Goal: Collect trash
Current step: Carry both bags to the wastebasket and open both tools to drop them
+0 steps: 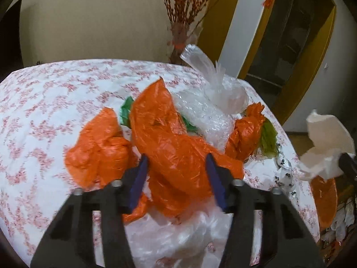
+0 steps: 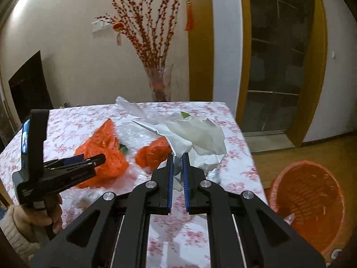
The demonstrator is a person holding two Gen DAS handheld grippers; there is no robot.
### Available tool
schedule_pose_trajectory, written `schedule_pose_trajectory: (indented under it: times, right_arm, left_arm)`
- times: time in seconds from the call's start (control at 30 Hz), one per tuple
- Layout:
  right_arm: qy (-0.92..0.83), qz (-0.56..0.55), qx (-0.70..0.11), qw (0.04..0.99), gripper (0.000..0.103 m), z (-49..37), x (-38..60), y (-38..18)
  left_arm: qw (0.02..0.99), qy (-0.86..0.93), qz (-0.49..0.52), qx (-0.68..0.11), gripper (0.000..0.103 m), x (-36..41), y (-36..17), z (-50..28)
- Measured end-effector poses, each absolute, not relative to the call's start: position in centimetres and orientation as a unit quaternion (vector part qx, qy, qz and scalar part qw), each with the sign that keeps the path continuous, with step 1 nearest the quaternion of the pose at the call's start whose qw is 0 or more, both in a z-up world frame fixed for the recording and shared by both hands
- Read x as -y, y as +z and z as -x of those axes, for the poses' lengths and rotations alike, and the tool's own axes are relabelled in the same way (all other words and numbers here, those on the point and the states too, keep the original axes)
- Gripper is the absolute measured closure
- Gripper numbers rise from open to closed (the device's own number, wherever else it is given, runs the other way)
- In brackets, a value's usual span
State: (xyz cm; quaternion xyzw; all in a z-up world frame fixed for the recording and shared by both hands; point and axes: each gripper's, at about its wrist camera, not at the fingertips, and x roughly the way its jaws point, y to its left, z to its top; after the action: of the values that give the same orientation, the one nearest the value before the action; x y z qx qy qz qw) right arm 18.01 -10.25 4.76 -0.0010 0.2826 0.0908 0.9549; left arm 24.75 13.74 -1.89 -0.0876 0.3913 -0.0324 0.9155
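Black gripper arms with blue pads fill the bottom of both wrist views. On the left gripper (image 1: 177,163), the two pads stand on either side of a large orange plastic bag (image 1: 169,138) and press into its crinkled sides, so the bag is pinched between them while it lies on the table (image 1: 44,102). The table wears a white cloth with a small red flower print.

More trash lies around that bag: a second orange bag (image 1: 98,147) to its left, a twisted orange bag (image 1: 245,131) to its right with a bit of green plastic beside it, a clear knotted bag (image 1: 214,82) and some bubble wrap (image 1: 200,114) behind, and thin white plastic film (image 1: 178,230) in front, partly under the gripper.

The right gripper (image 2: 177,156) has its pads drawn almost together on a crumpled sheet of white paper (image 2: 196,134), which spreads out above the fingertips and is lifted off the cloth. In the left wrist view the same paper shows at the right edge, past the table's corner.

An orange basket (image 2: 308,203) with a slotted wall stands on the wooden floor, just beside the table's right side and below the right gripper. A person's hand (image 2: 48,214) in a cream knitted sleeve holds the left gripper's handle. Behind the table, a glass vase (image 2: 159,82) of red-budded branches stands against the wall.
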Motion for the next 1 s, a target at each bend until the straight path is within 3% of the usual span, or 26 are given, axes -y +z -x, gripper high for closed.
schedule_pose_trajectory:
  times: [0.03,0.17,0.6,1.0]
  right_arm:
    - [0.086,0.0,-0.285,0.955,0.094,-18.0,10.7,4.7]
    - [0.073,-0.006,-0.287,0.955,0.094,-17.7,12.2,4.5]
    - [0.025,-0.045,-0.253,0.966,0.094,-14.9,18.8,6.7]
    - [-0.034,-0.083,-0.232,0.968,0.094,-12.7,25.6,7.6]
  left_arm:
    - [0.914,-0.033,0.084,-0.396,0.077,-13.5,-2.1,-25.0]
    - [0.917,-0.041,0.077,-0.389,0.091,-13.2,-1.7,-24.7]
    - [0.942,-0.067,0.038,-0.327,0.092,-10.0,5.1,-20.3]
    - [0.935,-0.175,0.018,-0.309,0.092,0.2,7.3,-18.6]
